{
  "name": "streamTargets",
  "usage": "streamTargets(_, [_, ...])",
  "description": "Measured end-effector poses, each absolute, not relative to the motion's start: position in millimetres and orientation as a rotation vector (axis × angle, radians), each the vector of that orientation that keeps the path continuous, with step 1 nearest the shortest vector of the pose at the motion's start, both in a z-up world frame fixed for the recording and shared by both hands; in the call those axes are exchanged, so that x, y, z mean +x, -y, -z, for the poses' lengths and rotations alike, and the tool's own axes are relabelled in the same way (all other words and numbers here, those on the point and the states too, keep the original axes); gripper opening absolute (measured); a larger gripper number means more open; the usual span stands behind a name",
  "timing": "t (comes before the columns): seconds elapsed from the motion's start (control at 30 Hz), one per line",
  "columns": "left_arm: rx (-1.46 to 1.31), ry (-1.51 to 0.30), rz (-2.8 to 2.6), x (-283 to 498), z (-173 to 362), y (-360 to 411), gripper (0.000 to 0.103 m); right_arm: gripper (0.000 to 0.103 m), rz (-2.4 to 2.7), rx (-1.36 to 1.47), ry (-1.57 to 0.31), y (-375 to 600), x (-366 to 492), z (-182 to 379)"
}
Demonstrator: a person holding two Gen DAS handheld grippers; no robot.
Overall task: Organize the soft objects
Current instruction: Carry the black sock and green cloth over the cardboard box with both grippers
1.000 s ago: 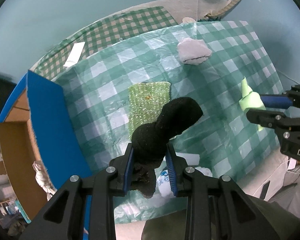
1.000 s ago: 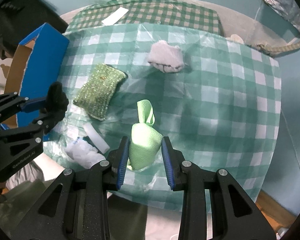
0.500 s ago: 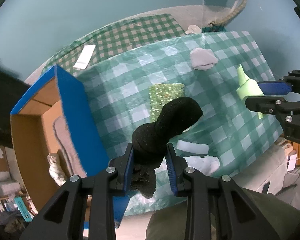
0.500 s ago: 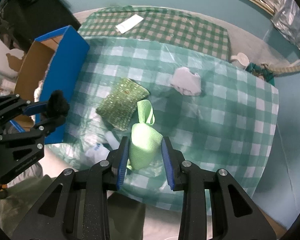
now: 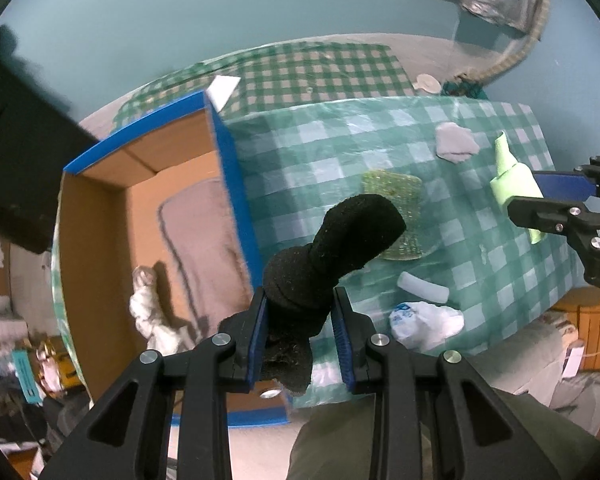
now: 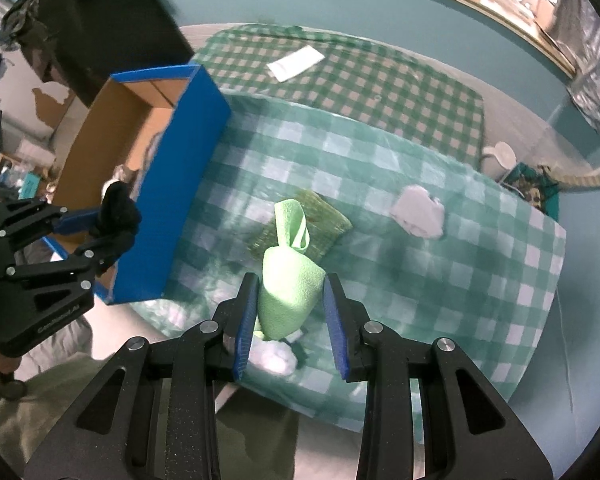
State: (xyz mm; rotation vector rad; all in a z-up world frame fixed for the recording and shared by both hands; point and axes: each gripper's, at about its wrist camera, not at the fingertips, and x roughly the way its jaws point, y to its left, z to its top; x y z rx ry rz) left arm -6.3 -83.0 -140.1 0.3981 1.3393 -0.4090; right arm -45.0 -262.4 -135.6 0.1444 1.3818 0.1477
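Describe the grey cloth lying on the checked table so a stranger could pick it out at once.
Start from the teal checked tablecloth, with the blue cardboard box at one side. Toward the side away from the box lies a small crumpled grey cloth, alone and touching nothing. Its nearest neighbour, the sparkly green sponge, is flat and rectangular; the cloth is pale, lumpy and held by no claw.

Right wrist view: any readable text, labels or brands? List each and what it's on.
"GenRobot.AI": embossed on the left gripper body, curved by the fisheye, only just readable.
White label at the frame's far left edge: print too small to read.
Blue print on the white plastic bag, left wrist view: blurred, unreadable.
Nothing else legible.
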Motion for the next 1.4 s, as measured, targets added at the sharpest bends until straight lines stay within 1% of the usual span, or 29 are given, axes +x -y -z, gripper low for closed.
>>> streamTargets(0.67, [0.241, -1.355, 0.267, 8.8, 128.2, -2.8, 0.031, 0.033, -0.295, 0.056, -1.340, 179.1, -7.1, 110.4])
streamTargets(1.0, [0.197, -1.373, 0.187, 15.6, 132.5, -43.6, 0.031, 0.033, -0.381, 0.014, -1.345, 130.3, 16.4, 119.4])
streamTargets(1.4, [0.183, -1.415, 0.119, 26.6, 153.5, -83.2, 0.031, 0.033, -0.461, -0.041, -1.363, 73.3, 37.8, 135.0])
